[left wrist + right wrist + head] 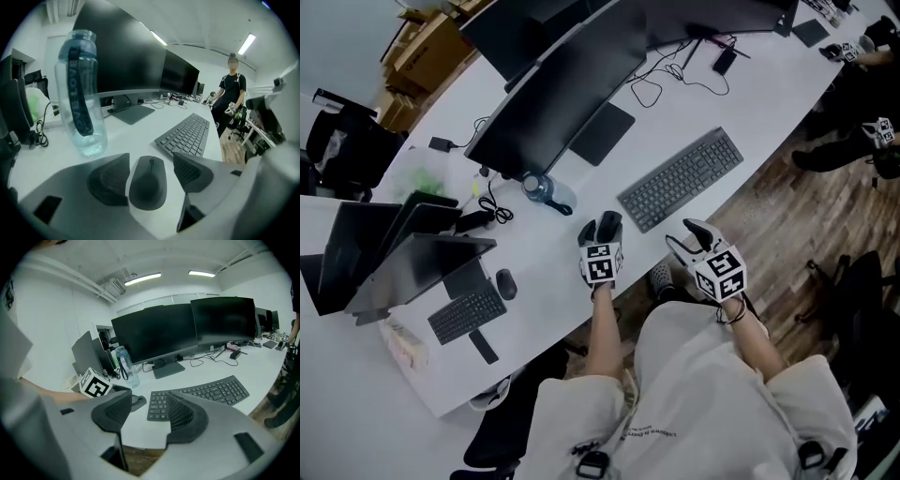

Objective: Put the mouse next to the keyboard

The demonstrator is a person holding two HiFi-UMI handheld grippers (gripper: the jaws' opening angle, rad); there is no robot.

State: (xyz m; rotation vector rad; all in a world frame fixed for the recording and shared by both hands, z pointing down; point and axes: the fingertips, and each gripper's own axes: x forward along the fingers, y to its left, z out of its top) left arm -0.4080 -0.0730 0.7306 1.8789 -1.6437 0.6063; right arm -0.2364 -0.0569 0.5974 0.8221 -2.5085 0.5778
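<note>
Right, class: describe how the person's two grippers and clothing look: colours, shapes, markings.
Both the left gripper and the right gripper have pale grey bodies with two dark, ribbed, wedge-shaped pads. Each carries a white cube with black square markers. The person wears a loose cream top with short sleeves.

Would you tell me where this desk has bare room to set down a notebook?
Bare desk lies between the small keyboard and the left gripper, and beyond the large keyboard's far end. Crowded around the bottle, cables and laptops.
</note>
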